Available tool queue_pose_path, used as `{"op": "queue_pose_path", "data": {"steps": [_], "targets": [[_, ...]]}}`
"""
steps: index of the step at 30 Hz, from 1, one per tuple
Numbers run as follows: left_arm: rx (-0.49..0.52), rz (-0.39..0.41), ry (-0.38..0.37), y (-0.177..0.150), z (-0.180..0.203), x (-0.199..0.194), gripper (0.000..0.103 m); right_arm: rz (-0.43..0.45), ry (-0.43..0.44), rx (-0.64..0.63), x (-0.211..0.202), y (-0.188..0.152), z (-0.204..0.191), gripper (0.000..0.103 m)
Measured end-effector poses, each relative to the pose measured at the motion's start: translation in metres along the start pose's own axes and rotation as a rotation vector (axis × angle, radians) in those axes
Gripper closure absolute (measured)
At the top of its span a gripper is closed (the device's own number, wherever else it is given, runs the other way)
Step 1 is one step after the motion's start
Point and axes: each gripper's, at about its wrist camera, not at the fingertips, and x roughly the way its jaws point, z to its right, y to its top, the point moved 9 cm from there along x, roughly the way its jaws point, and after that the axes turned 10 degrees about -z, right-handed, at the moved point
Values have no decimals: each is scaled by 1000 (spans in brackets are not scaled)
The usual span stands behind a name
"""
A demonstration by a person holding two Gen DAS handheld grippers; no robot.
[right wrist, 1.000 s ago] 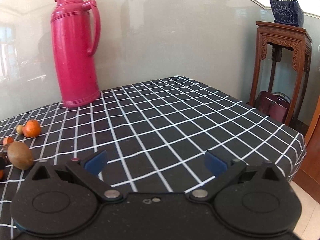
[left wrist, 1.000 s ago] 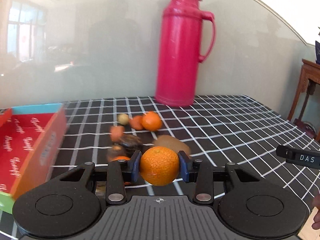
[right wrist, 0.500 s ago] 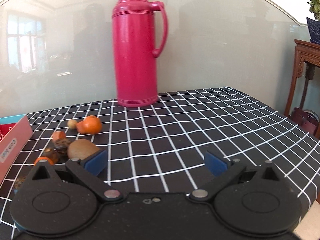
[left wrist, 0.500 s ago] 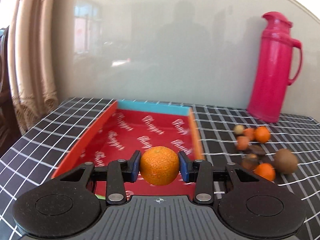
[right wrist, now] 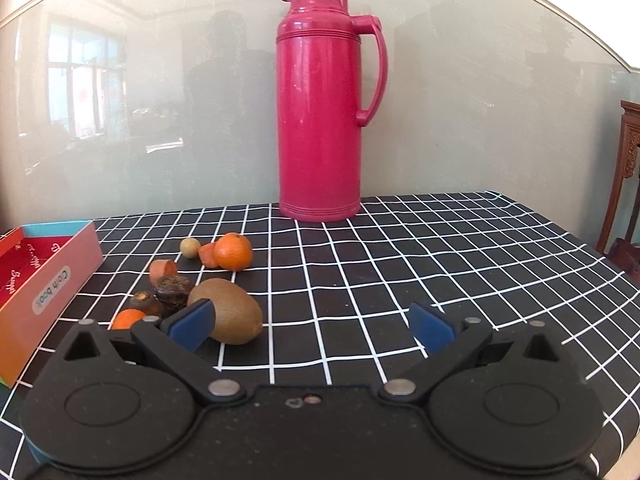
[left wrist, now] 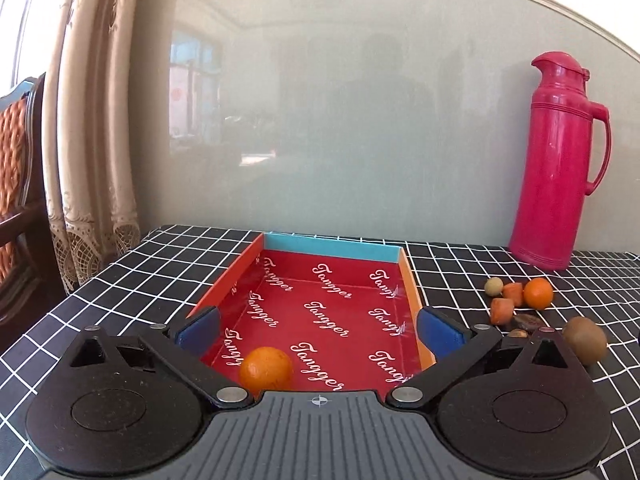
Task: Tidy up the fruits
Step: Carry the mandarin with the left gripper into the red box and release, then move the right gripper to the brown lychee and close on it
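Note:
A shallow red box (left wrist: 320,312) with a blue far wall lies on the checked tablecloth. One orange (left wrist: 266,370) rests on its floor near the front, below and free of my left gripper (left wrist: 318,330), whose jaws are opening wide with nothing between the pads. To the right of the box sits a loose pile: a brown kiwi (right wrist: 226,310), another orange (right wrist: 233,251), carrot pieces (right wrist: 163,269), dark round fruits (right wrist: 173,290) and a small pale ball (right wrist: 189,247). My right gripper (right wrist: 312,324) is open and empty just right of the kiwi.
A tall pink thermos jug (right wrist: 320,100) stands at the back by the glossy wall. A curtain (left wrist: 92,160) and a chair (left wrist: 16,200) are off the table's left end. Carved wooden furniture (right wrist: 628,176) stands past the right edge.
The left gripper swung left from the fruit pile to over the red box, then opened; the orange it held now lies in the box. The right gripper's view swung left toward the pile.

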Motion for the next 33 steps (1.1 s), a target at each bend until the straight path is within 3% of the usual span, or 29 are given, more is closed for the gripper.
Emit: {"op": "queue_pose_path", "data": {"steps": [10, 24, 33], "targets": [[20, 2, 35, -7, -14, -16, 0, -52, 96, -40, 4, -8, -20, 0], [-36, -78, 109, -36, -74, -30, 0, -63, 210, -211, -8, -21, -108, 0], [-54, -133, 92, -49, -79, -23, 0, -117, 238, -242, -5, -32, -137, 18]]}}
